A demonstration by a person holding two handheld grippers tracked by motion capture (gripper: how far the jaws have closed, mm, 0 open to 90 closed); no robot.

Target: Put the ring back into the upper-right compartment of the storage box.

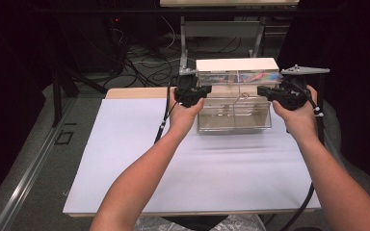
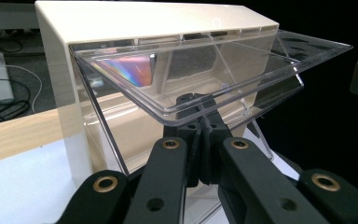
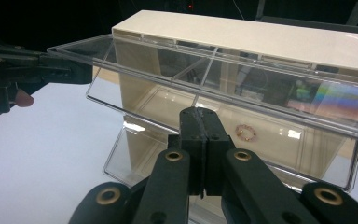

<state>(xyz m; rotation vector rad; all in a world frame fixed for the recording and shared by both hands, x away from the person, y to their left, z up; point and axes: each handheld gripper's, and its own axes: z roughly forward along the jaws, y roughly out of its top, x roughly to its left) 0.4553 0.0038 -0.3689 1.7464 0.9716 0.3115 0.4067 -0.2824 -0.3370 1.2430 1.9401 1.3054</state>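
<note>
A cream organizer case [image 1: 236,64] stands at the far side of the table and holds clear plastic bins. Its upper bin [image 2: 205,65] is tilted out toward me. My left gripper [image 1: 204,90] is at that bin's left end. Its jaws are shut, and in the left gripper view the tips [image 2: 196,105] sit under the bin's clear wall. My right gripper [image 1: 261,91] is at the right end, also shut, with nothing seen between its jaws [image 3: 199,114]. A small pinkish ring [image 3: 246,132] lies in the lower bin [image 1: 233,118].
A white sheet [image 1: 197,163] covers the wooden table [image 1: 135,92] in front of the case. Cables [image 1: 144,62] and a metal stand's legs are on the floor behind. The table's left edge drops to a grey floor with a rail [image 1: 33,168].
</note>
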